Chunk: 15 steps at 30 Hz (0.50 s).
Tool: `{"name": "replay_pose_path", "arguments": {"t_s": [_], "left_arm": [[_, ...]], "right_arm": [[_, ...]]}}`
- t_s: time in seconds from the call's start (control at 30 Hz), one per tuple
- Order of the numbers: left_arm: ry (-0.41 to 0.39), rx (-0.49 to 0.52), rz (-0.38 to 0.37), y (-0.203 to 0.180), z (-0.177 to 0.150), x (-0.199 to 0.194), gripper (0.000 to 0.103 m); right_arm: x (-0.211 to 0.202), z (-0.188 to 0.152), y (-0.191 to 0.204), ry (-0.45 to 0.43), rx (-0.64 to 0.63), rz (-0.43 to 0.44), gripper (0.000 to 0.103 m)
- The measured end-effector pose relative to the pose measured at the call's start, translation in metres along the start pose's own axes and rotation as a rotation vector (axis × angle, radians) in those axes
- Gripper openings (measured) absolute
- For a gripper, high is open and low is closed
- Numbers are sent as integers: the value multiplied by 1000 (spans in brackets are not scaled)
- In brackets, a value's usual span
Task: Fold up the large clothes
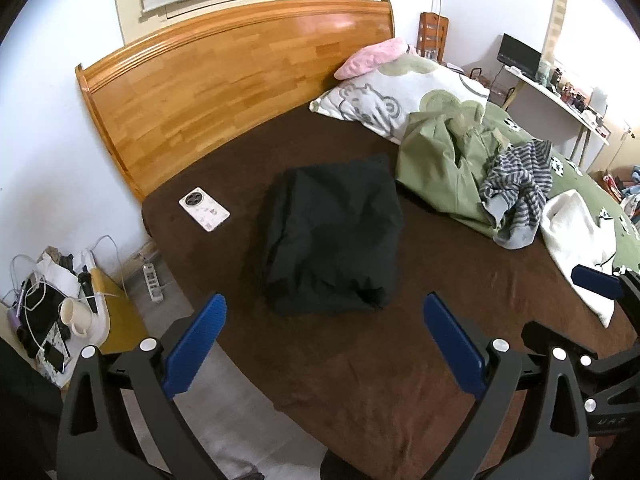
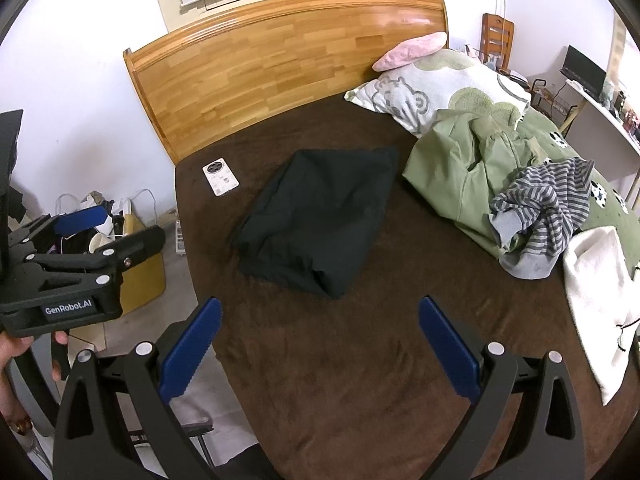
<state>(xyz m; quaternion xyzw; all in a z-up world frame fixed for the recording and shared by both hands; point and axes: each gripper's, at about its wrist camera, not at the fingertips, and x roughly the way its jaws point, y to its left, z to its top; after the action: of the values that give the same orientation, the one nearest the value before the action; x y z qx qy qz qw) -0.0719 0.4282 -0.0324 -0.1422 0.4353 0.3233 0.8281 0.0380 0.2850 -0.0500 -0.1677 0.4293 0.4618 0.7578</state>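
Both grippers hang wide open, holding nothing; left [image 1: 324,344], right [image 2: 320,344]; folded black garment [image 1: 334,236] sits on the bed [image 1: 360,360] just ahead of both; only the right view shows a hand [image 2: 16,346].

"GenRobot.AI" on left hand-held gripper [image 2: 86,220]

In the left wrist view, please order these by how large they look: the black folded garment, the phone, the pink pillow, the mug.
1. black folded garment
2. pink pillow, though it lies farther away
3. phone and mug look alike; unranked
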Motion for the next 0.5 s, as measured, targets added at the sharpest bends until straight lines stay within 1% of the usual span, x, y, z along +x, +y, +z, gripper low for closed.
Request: {"name": "replay_pose_path", "arguments": {"t_s": [0.13, 0.27, 0.43, 0.5], "left_arm": [[-12, 28, 6, -5, -3, -2, 96], [-48, 48, 16, -8, -3, -8, 96], [-76, 37, 19, -7, -2, -13, 96], [-74, 39, 16, -7, -1, -14, 96]], "right_arm": [[-2, -6, -4, 9, 0, -2, 97], [-3, -6, -4, 10, -3, -1, 97], [-3, -6, -4, 12, -3, -1, 97], [-3, -6, -4, 12, -3, 1, 97]]}}
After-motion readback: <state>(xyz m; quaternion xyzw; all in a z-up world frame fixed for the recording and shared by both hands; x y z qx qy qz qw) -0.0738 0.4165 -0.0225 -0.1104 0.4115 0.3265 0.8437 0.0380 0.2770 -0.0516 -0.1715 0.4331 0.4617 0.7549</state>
